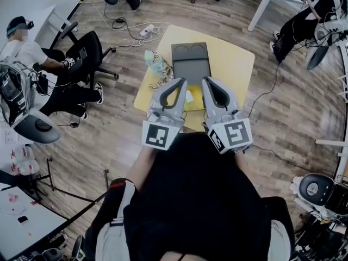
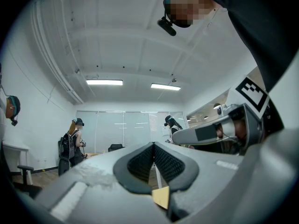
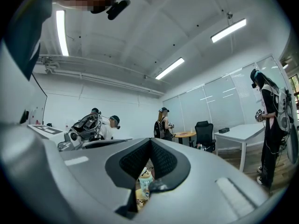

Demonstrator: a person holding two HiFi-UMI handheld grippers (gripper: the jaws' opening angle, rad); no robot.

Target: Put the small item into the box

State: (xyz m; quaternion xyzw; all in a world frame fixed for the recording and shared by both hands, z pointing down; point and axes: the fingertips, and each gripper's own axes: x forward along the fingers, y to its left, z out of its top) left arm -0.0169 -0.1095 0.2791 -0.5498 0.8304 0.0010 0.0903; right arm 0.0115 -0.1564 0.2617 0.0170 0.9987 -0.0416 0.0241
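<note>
You hold the left gripper (image 1: 181, 84) and right gripper (image 1: 207, 82) closed, empty, side by side near the dark box (image 1: 190, 62); small items (image 1: 156, 63) lie beside that box.

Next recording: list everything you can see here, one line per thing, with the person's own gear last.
table: one, yellow, middle of the wood floor
box: one, dark grey, on the table, two round recesses at its far end
small item: one, pale teal with print, on the table left of the box
office chairs: at least two, black, left of the table and at the top edge
cables: several, dark, on the floor beyond the table
seated person: one, white top, far left
second person: one, dark clothes, top right
left gripper: one, grey, over the table's near edge, shut, empty
right gripper: one, grey, beside it, shut, empty
</note>
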